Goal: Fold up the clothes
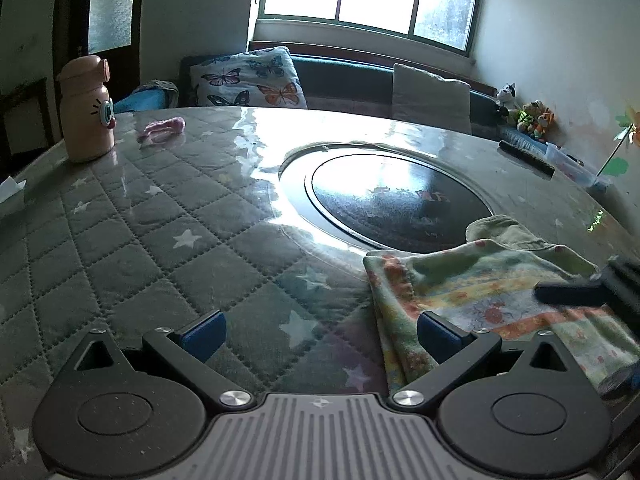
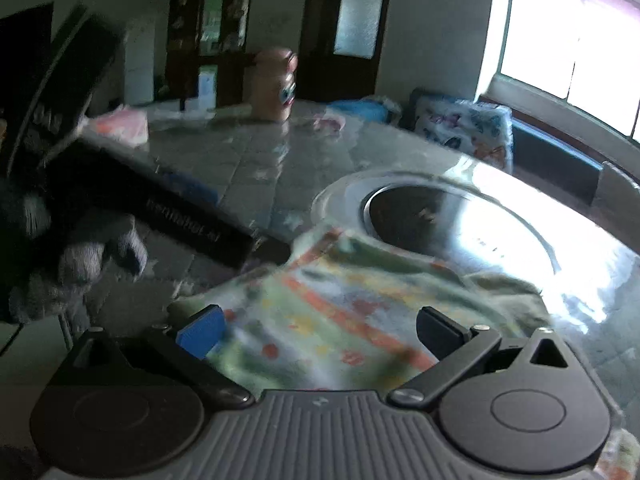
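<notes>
Both my jaws are spread wide with nothing between them. My left gripper (image 1: 320, 336) hovers at the cloth's left edge, I'd guess lining up to pinch it, while my right gripper (image 2: 320, 332) hangs right over the garment. The garment (image 1: 480, 292) sits at about 4 o'clock in the left view: soft, fuzzy, striped print, rumpled. It lies on a quilted star-pattern table (image 1: 160, 220) under a glossy clear cover.

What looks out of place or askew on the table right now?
The pastel striped patterned garment lies rumpled, its far edge lapping onto the rim of the dark round inset in the quilted star-print tablecloth. A small pink crumpled item sits stray beside the peach cartoon-eyed bottle. Nothing looks spilled or damaged.
</notes>
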The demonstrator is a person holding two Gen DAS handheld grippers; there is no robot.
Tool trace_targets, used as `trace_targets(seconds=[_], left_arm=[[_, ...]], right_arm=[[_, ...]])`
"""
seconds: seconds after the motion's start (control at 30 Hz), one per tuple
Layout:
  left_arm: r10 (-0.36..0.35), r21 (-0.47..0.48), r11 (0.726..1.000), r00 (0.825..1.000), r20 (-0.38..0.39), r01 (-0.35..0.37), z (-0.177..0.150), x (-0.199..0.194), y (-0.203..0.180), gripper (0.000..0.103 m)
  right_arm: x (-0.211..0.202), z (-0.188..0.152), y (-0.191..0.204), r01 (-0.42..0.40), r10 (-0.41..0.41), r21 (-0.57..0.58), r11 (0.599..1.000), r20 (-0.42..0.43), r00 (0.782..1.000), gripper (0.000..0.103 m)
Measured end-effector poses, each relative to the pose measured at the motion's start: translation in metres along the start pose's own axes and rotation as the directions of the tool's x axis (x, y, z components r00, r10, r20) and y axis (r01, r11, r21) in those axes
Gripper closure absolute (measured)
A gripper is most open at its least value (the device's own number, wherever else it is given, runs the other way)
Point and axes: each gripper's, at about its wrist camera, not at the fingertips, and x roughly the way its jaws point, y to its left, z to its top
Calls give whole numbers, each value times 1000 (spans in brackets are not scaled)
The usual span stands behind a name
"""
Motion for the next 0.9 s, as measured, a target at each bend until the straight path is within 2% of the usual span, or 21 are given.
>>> trace_targets(seconds=[0.27,0.4,0.57,0.73,0.9], left_arm=[[-1,-10,1000,1000,-10,1,0,2,2,0],[1,-14,1000,1000,-12,-1,0,2,2,0],[0,-7,1000,1000,-15,0,0,2,0,0],[-5,0,1000,1000,-17,5,-1,2,-3,0],[-12,6,1000,1000,-18,12,-3,1,-7,0]], right_arm=[[-4,9,5,-9,10,-13,1000,31,999,0],[7,5,9,-30,30,-22,999,-5,1000,0],[-12,8,-2,-43,43,-13,999,7,999,0],[-39,1,-26,30,-30,15,999,10,999,0],[-61,-20,-50,122,-121,52,991,-27,992,0]])
